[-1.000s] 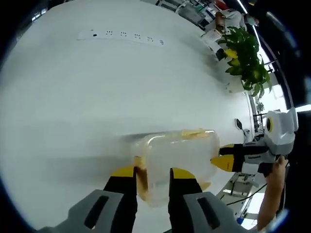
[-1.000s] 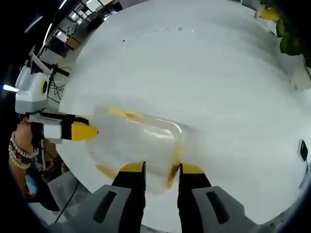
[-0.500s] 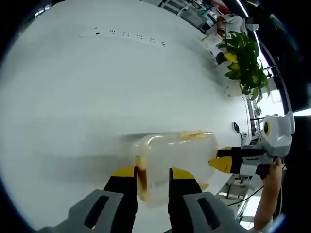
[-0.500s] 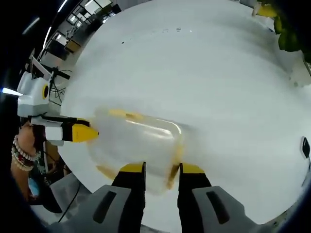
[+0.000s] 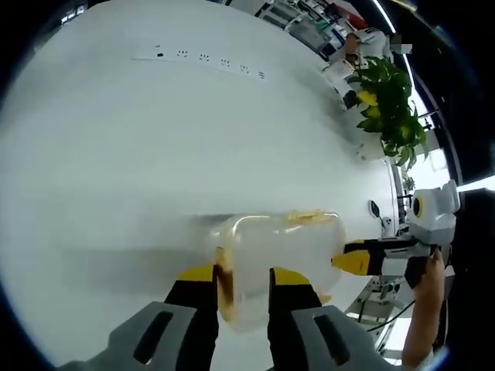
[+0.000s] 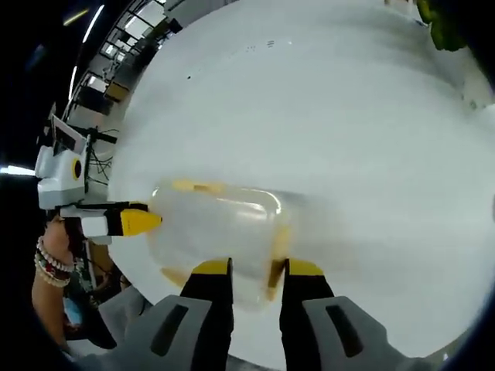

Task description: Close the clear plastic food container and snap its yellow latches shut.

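Note:
The clear plastic container (image 5: 282, 251) lies on the white table (image 5: 155, 154), lid on, with yellow latches along its edges. In the left gripper view my left gripper (image 5: 244, 278) has its jaws closed on the near end, a yellow latch (image 5: 223, 282) between them. My right gripper (image 5: 362, 261) reaches in from the right and touches the far end. In the right gripper view the container (image 6: 216, 228) sits just ahead of my right gripper (image 6: 257, 270), whose jaws clamp its near end beside a yellow latch (image 6: 277, 255). My left gripper (image 6: 135, 222) meets the opposite end.
A white power strip (image 5: 209, 60) lies far across the table. A potted plant (image 5: 390, 100) stands at the table's far right edge. A hand (image 5: 425, 274) holds the right gripper; a wrist with bead bracelets (image 6: 50, 263) is behind the left one. The table edge runs close to the container.
Both views have shifted slightly with the hands. The container and both grippers keep the same hold on its ends.

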